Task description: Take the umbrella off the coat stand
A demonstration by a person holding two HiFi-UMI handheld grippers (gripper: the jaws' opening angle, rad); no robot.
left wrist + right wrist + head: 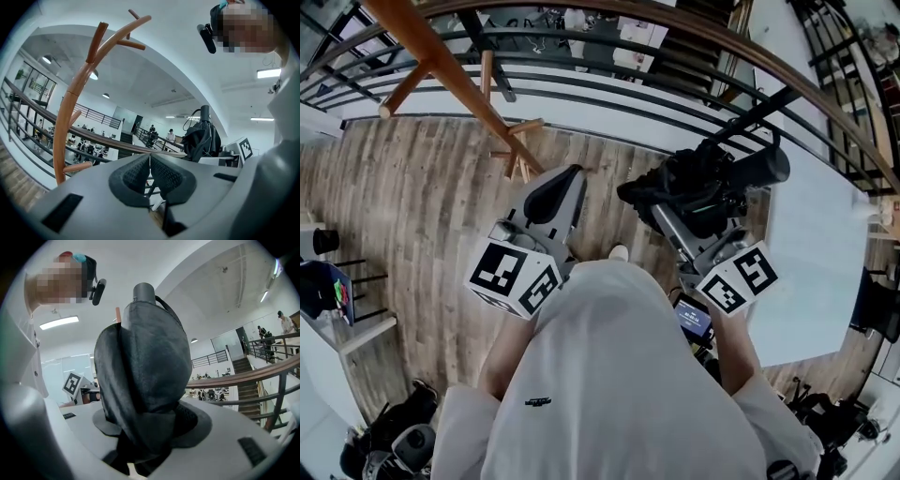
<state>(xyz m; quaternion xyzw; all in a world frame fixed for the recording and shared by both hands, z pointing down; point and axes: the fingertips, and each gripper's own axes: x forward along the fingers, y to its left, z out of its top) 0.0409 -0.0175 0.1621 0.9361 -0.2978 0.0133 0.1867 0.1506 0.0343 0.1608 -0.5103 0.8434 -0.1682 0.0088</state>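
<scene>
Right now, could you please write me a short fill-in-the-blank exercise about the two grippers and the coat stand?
1. The right gripper is shut on a folded black ____.
2. The left gripper is shut and holds ____.
3. In the head view, the wooden coat stand rises nearer the ____ gripper.

Missing words: umbrella; nothing; left.

Closed, empty fingers (pixel 133 177); coat stand (pixel 59 133) at left, umbrella (pixel 202 139) at right.

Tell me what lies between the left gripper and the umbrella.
In the head view, only bare wooden floor lies between the left gripper and the umbrella.
</scene>
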